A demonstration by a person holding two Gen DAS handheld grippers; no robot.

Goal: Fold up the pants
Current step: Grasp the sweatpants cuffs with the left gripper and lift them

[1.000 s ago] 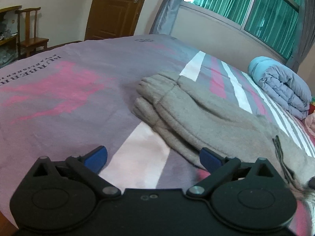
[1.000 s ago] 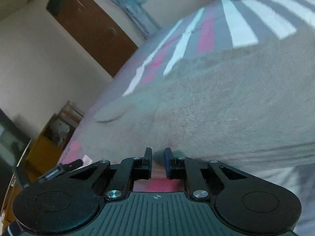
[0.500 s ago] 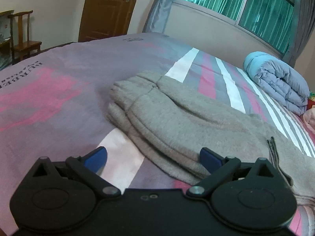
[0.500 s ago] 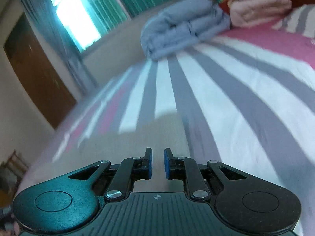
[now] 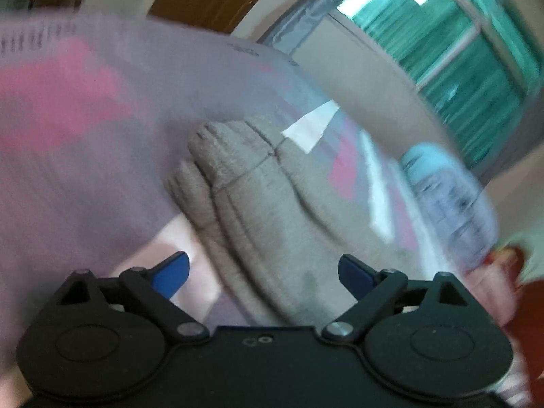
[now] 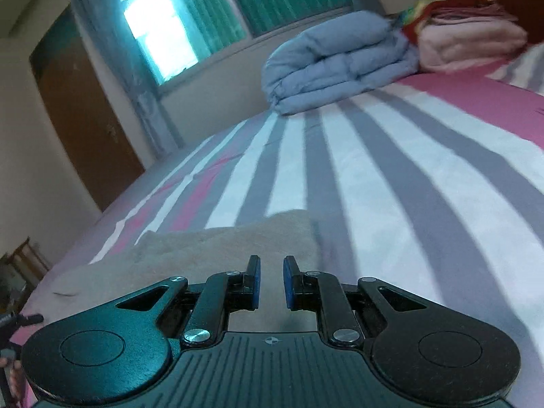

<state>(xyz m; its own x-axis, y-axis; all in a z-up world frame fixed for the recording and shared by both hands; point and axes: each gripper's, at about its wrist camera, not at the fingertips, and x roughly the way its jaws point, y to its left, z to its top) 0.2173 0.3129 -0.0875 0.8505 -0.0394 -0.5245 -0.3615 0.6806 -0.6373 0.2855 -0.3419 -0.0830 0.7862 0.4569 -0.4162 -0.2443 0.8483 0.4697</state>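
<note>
The grey-beige pants [image 5: 258,197] lie folded lengthwise on the striped bed sheet [image 5: 68,170], their cuffs at the far end. My left gripper [image 5: 263,265] hovers low over them, tilted. Its jaws stand wide and are closing, with the cloth below and between the blue fingertips [image 5: 173,270], which do not press on it. The left wrist view is blurred. In the right wrist view, a corner of the pants [image 6: 221,248] lies just ahead of my right gripper [image 6: 272,282]. Its pads stand a narrow gap apart and nothing is pinched between them.
A folded blue-grey duvet [image 6: 340,64] sits at the far side of the bed under the window, with pink folded blankets [image 6: 469,44] to its right. The duvet [image 5: 452,197] also shows beyond the pants. A brown door [image 6: 85,129] is at the left.
The left gripper has rolled and shifted over the pants, and its jaws have narrowed a little. The right gripper swung off the middle of the pants to their corner, facing the duvet.
</note>
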